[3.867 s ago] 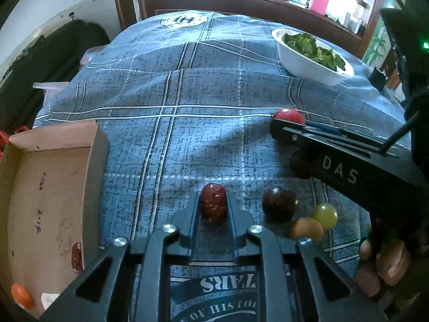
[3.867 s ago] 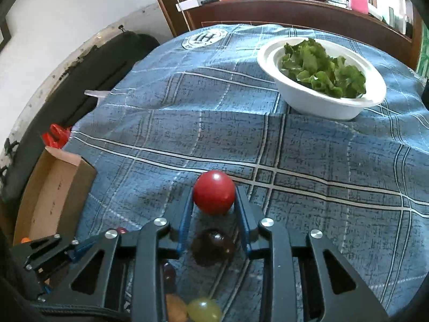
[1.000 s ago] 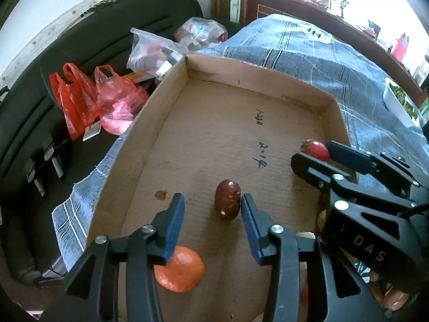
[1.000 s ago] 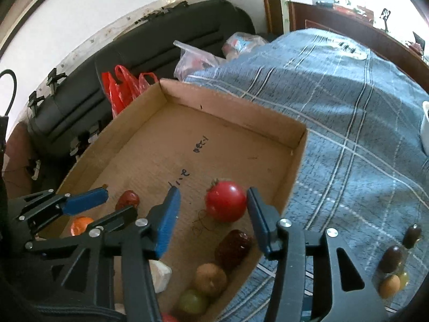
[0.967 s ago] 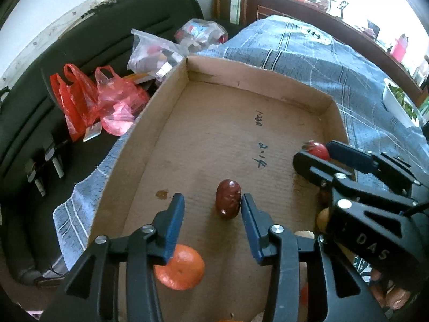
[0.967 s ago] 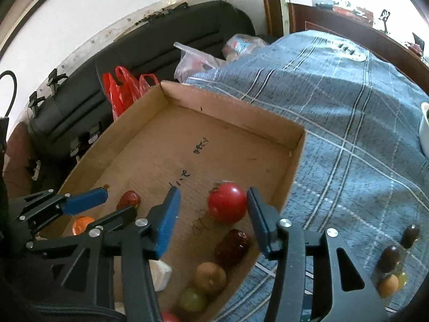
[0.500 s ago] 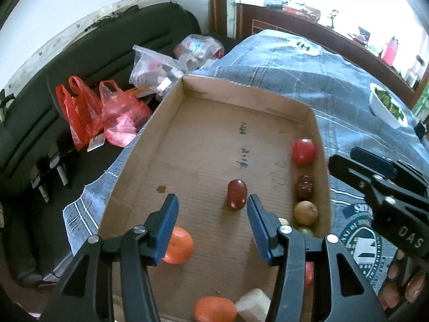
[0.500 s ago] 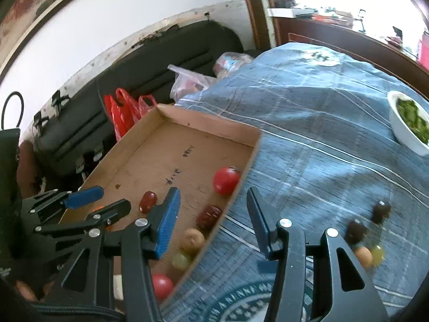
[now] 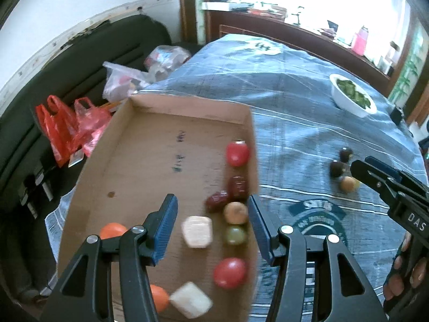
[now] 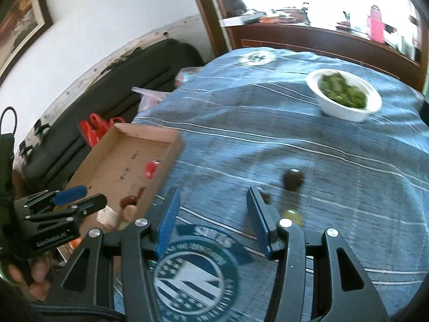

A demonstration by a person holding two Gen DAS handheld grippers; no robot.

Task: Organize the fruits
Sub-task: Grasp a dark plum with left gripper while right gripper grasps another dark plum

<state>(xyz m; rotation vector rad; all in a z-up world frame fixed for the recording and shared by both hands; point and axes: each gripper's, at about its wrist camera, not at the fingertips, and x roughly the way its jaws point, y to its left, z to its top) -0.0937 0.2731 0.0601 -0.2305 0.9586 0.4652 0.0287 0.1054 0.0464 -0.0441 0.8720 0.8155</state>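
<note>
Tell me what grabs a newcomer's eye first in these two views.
The shallow cardboard box at the left edge of the blue plaid cloth stands out, with tomatoes, red dates and pale blocks gathered along its right side. A few dark and yellowish fruits lie loose on the cloth to its right. A white bowl of greens sits at the far side, and both claws, left claw and right claw, hang open and empty.

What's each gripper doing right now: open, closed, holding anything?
Left gripper: open, holding nothing, above the brown cardboard box.
Right gripper: open, holding nothing, above the blue checked tablecloth.
</note>
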